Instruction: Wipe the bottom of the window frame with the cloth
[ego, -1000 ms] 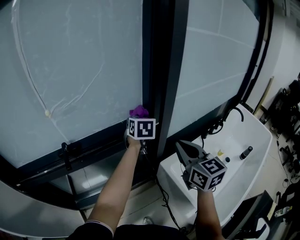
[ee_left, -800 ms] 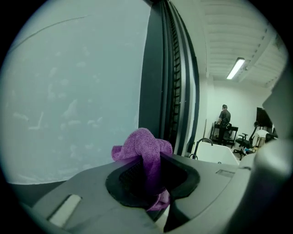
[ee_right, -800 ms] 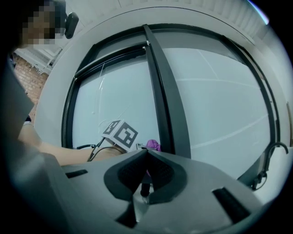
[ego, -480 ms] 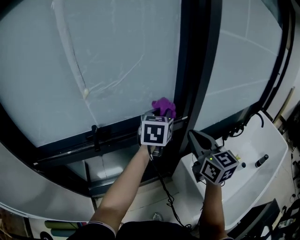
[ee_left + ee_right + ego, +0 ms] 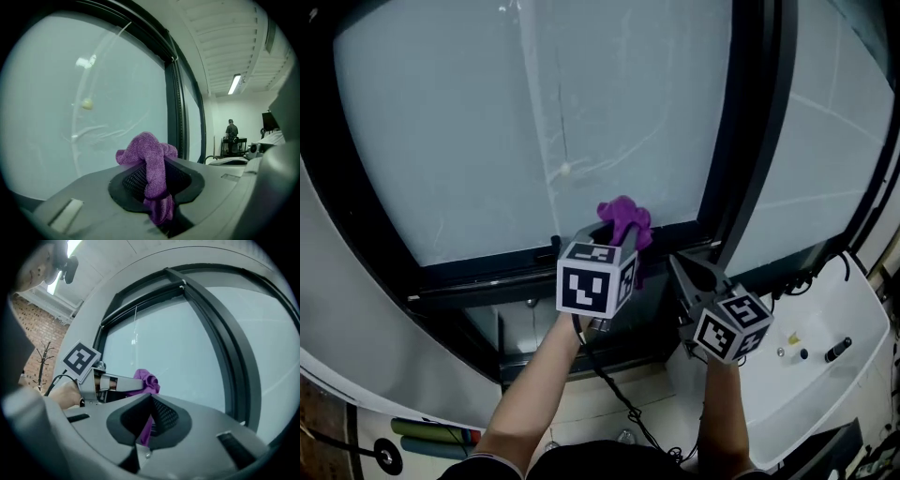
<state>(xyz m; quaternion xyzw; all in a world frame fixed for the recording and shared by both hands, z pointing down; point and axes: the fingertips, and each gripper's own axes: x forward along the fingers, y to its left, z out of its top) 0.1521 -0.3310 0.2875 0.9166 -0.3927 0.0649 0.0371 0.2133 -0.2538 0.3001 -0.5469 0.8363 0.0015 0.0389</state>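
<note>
Holding the purple cloth at the foot of the window, my left gripper clamped tight on it.
In the left gripper view the jaws pinch the cloth's middle, one bunch puffing above them and a tail hanging below. It sits just over the dark bottom rail of the window frame, against the lower glass pane and left of the upright bar; I can't tell if it touches. My right gripper hangs just beside it, jaws drawn together on nothing, with the cloth in sight beyond them.
</note>
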